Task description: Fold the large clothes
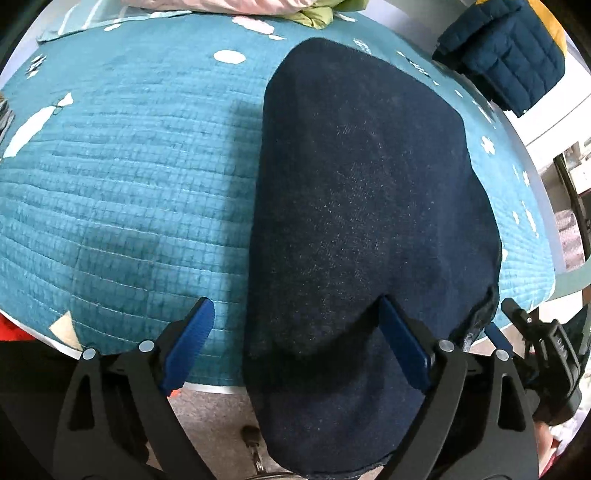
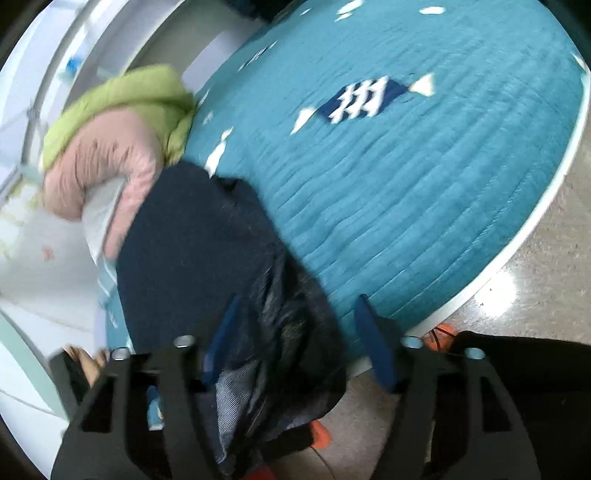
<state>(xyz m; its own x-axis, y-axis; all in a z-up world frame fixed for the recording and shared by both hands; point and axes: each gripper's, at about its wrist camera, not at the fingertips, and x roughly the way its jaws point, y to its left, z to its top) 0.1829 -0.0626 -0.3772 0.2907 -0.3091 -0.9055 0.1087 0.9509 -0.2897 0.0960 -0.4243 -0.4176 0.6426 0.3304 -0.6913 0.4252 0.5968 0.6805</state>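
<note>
Where the teal quilted bedspread with white cloud and fish shapes [image 1: 122,192] covers the bed, a large dark navy denim garment [image 1: 369,206] lies lengthwise on it toward its right side, the near end hanging over the bedspread's near edge above the speckled grey floor [image 1: 214,410]. At that near edge, in the left wrist view, the left gripper [image 1: 295,343] has its blue-padded fingers [image 1: 192,343] spread wide: the left finger sits over bare bedspread just left of the garment, the right one lies against the draped denim, and nothing is pinched between them. Right of it, off the bedspread's near right corner, part of the right gripper [image 1: 543,343] shows as black parts and a blue pad touching the garment's frayed corner. At the bedspread's far edge lie a pale pink puffer jacket [image 1: 236,5] and a lime green padded jacket [image 1: 317,16]; beyond its far right corner sits a folded dark blue quilted jacket [image 1: 509,55]. The right wrist view is motion-blurred: the right gripper [image 2: 299,339] has its fingers spread, with crumpled garment fabric [image 2: 207,258] bunched against the left one, though I cannot tell if any is held. No readable writing or brand label shows anywhere.
</note>
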